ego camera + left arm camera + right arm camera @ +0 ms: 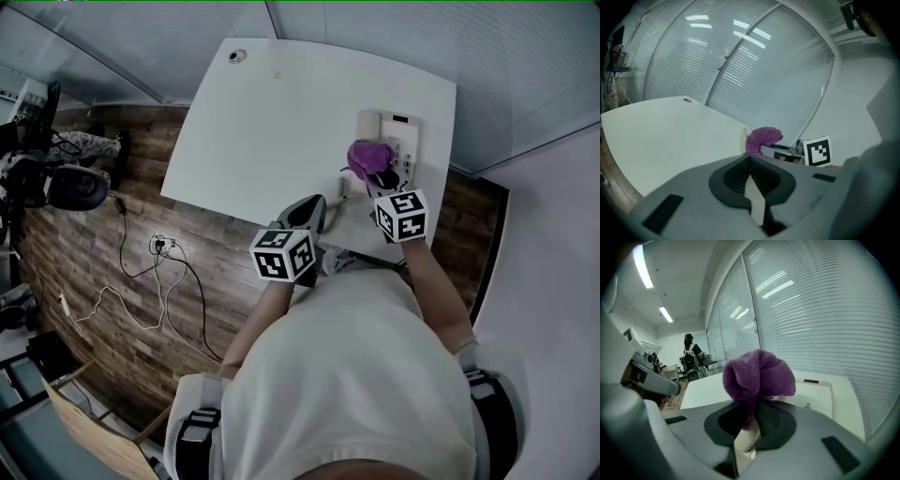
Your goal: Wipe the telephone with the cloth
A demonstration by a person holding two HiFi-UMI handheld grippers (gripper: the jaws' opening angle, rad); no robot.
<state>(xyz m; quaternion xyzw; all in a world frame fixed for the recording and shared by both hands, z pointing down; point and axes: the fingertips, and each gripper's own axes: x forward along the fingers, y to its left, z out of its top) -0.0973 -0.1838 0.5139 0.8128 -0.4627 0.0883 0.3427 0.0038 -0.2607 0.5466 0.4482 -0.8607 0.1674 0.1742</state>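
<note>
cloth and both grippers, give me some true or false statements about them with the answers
1. The right gripper is shut on the purple cloth. True.
2. The left gripper is wide open. False: its jaws are shut, with nothing between them.
3. The telephone stands on the white table. True.
4. The cloth lies spread flat on the table. False: it is bunched up in the right gripper's jaws.
</note>
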